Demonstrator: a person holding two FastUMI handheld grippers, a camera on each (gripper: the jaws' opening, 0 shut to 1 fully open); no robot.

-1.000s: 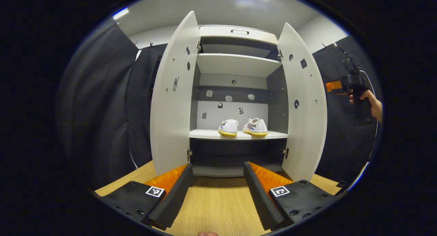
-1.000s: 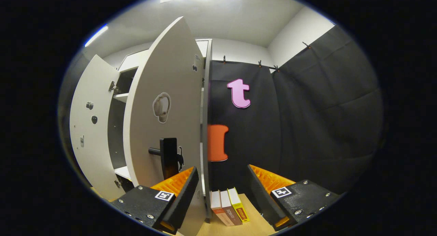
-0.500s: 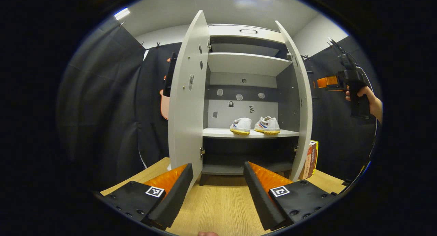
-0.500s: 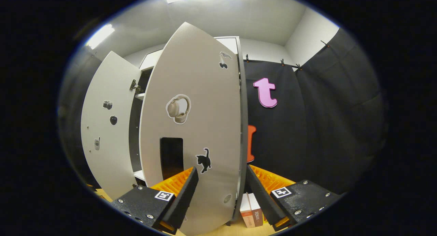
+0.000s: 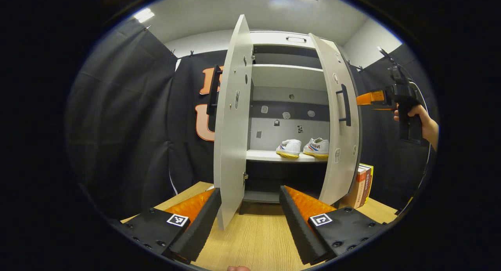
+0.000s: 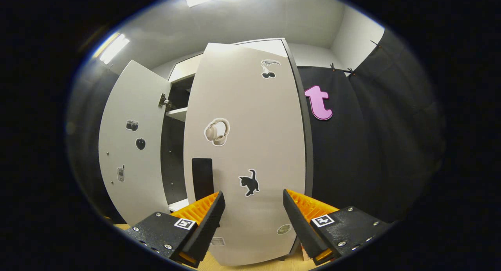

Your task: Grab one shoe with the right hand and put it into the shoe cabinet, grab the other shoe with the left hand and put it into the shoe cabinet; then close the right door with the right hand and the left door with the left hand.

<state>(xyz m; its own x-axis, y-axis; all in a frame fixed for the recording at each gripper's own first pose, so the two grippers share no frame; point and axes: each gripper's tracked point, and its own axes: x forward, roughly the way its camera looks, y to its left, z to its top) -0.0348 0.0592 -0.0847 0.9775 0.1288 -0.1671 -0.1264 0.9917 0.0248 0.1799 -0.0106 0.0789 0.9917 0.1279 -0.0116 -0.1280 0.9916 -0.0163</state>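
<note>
The white right door [image 6: 250, 153] of the shoe cabinet has swung from wide open to partly closed, its sticker-covered outer face now turned square to the right gripper [image 6: 252, 220]. In the left gripper view that door [image 5: 339, 122] now hides part of the white shoes [image 5: 305, 147], and upright books [image 5: 362, 185] have appeared just beside it.

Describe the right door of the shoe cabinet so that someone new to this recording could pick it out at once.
Start at the tall white shoe cabinet standing on the pale wooden tabletop, with two white sneakers on its middle shelf. The right door is the flat white panel swung partway shut beside the stack of books. Unlike the left door, its outer face carries headphone, cat and cherry stickers.
</note>
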